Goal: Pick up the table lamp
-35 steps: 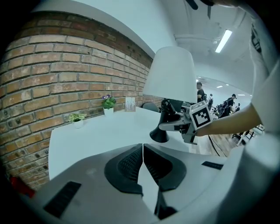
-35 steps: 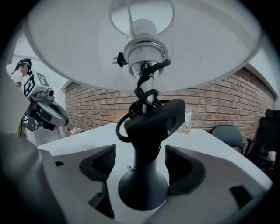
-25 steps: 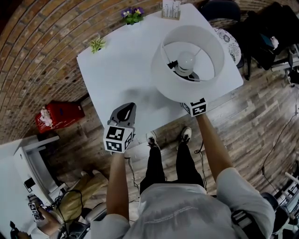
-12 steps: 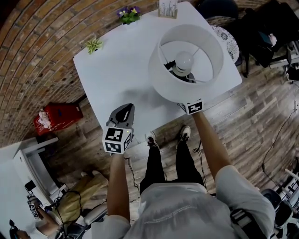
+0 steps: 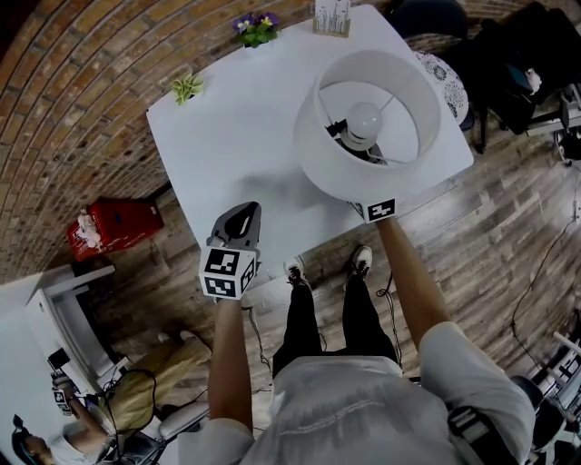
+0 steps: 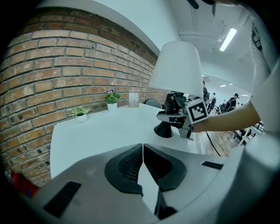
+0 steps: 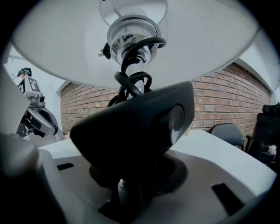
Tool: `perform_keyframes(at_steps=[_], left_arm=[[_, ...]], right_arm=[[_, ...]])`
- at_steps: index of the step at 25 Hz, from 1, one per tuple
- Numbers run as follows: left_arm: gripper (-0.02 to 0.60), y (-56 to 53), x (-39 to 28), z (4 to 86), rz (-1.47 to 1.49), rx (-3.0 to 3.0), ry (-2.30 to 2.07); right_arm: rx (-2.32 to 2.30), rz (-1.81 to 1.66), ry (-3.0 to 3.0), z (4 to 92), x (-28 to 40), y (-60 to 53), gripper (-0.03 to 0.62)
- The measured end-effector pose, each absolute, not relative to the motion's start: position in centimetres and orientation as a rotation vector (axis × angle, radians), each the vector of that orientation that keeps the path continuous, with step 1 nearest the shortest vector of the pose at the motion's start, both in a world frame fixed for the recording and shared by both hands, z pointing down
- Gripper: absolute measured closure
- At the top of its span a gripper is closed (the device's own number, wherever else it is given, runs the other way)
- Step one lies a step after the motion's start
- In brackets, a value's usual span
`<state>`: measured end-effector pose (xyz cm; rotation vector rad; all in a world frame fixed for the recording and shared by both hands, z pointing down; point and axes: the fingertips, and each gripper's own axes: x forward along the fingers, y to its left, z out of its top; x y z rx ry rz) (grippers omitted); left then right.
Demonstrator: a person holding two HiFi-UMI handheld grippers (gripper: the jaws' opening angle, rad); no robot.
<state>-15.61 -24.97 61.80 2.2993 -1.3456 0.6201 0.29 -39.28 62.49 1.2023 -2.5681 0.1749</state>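
The table lamp [image 5: 399, 154], with a white drum shade and a bulb [image 5: 365, 116], stands at the near right of the white table [image 5: 236, 136]. My right gripper reaches in under the shade, so only its marker cube [image 5: 381, 211] shows from above. In the left gripper view the right gripper [image 6: 183, 126] is at the lamp's [image 6: 175, 70] black stem, just above the base [image 6: 164, 130]. In the right gripper view the right gripper [image 7: 127, 192] is shut on the stem below the black lamp body [image 7: 135, 127]. I cannot tell whether the base touches the table. My left gripper [image 5: 242, 211] [image 6: 142, 151] hovers shut and empty near the front edge.
Two small potted plants [image 5: 189, 86] [image 5: 257, 27] and a card holder [image 5: 332, 18] stand along the table's far edge by the brick wall. A patterned chair [image 5: 447, 80] is at the right, a red box [image 5: 113, 227] on the floor at the left.
The head view sways slightly. The lamp and both grippers keep their places relative to the table.
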Motion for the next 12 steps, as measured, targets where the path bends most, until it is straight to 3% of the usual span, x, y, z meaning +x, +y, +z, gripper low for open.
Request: perform_keyframes(at_steps=[12], left_arm=[[0.565,-24.82,-15.37,61.27,0.617,2.304,-1.360]], right_arm=[[1.133,0.172,-2.583,62.50,0.70,-38.35,0.461]])
